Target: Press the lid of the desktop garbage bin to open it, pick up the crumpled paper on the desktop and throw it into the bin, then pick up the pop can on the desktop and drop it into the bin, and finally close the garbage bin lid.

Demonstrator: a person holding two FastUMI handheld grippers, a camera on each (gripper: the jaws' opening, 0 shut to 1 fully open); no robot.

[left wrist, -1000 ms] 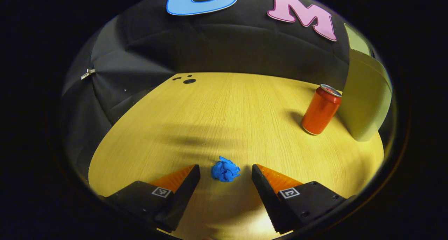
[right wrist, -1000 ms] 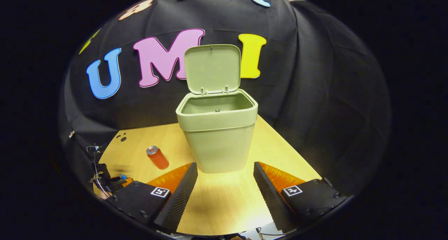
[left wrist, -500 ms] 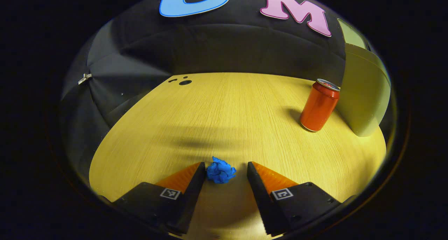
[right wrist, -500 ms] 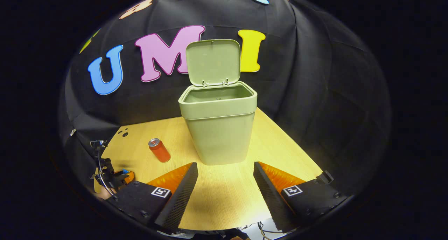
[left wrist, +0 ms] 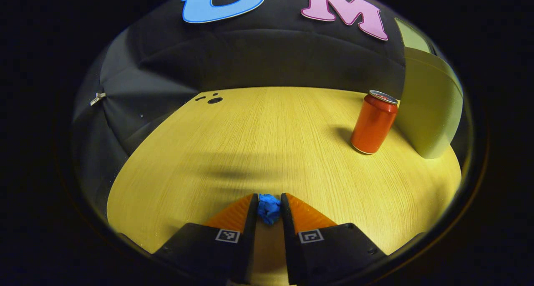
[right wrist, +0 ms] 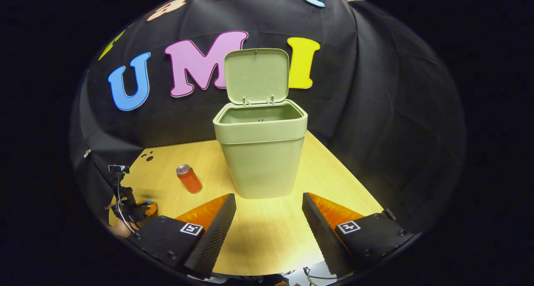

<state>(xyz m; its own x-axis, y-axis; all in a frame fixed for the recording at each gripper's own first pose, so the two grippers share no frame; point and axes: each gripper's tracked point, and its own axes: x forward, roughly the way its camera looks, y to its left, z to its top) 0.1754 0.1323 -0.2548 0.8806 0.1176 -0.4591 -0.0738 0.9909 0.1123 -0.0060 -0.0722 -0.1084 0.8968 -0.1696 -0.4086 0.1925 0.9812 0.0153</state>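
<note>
In the left gripper view my left gripper (left wrist: 269, 206) is shut on the blue crumpled paper (left wrist: 269, 208), low over the wooden desktop (left wrist: 258, 144). The red pop can (left wrist: 373, 121) stands upright to the far right, beside the green bin (left wrist: 429, 106). In the right gripper view the bin (right wrist: 263, 160) stands in the middle with its lid (right wrist: 256, 75) raised upright. My right gripper (right wrist: 269, 206) hangs open in front of the bin, holding nothing. The can (right wrist: 189, 178) stands left of the bin. The left gripper (right wrist: 133, 208) shows at the far left edge.
Small dark holes (left wrist: 215, 99) mark the desktop's far left corner. The booth's black cloth closes in the desk behind and at both sides. The desk's edge runs close on the bin's right (right wrist: 350, 181).
My left gripper's fingers have closed in on the blue paper, from wide open to pressing on it. The right gripper has drawn back slightly from the bin and stays open.
</note>
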